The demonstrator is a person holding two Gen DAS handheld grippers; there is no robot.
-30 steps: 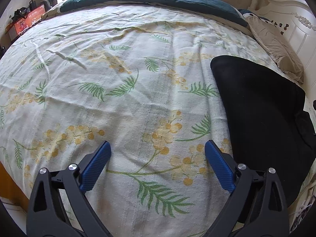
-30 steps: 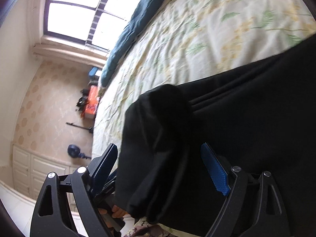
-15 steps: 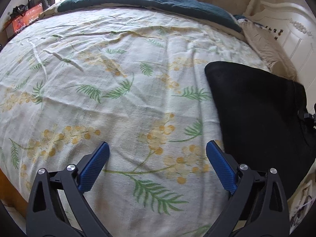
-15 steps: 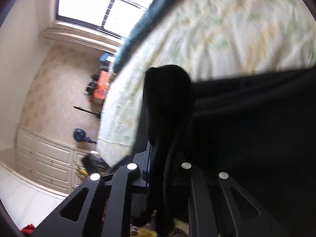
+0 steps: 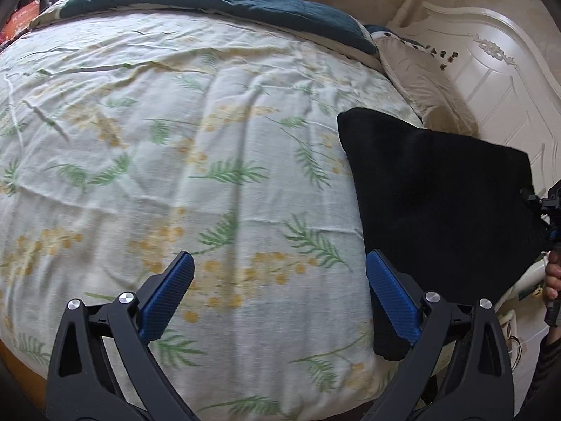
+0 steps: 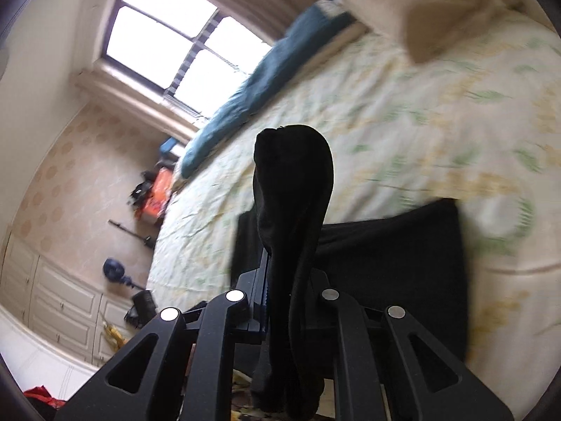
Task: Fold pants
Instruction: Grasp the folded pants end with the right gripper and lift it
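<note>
The black pants (image 5: pixel 438 196) lie at the right side of the bed on the floral sheet (image 5: pixel 210 140). My left gripper (image 5: pixel 278 298) is open and empty above the sheet, its right finger (image 5: pixel 392 298) at the pants' near edge. My right gripper (image 6: pixel 280 301) is shut on a bunched edge of the pants (image 6: pixel 294 189), which stands up between its jaws; the rest of the pants (image 6: pixel 385 259) lies behind. The right gripper also shows at the far right edge of the left wrist view (image 5: pixel 550 210).
A dark teal blanket (image 5: pixel 217 0) lies along the far side of the bed. A beige pillow (image 5: pixel 424 80) rests by the white headboard (image 5: pixel 491 63). A window (image 6: pixel 182 38), white cabinets (image 6: pixel 63 308) and floor clutter (image 6: pixel 154 193) are beyond the bed.
My right gripper closed on the pants' edge and lifted it, and its view swung toward the pillow. My left gripper moved right, closer to the pants, and stayed open.
</note>
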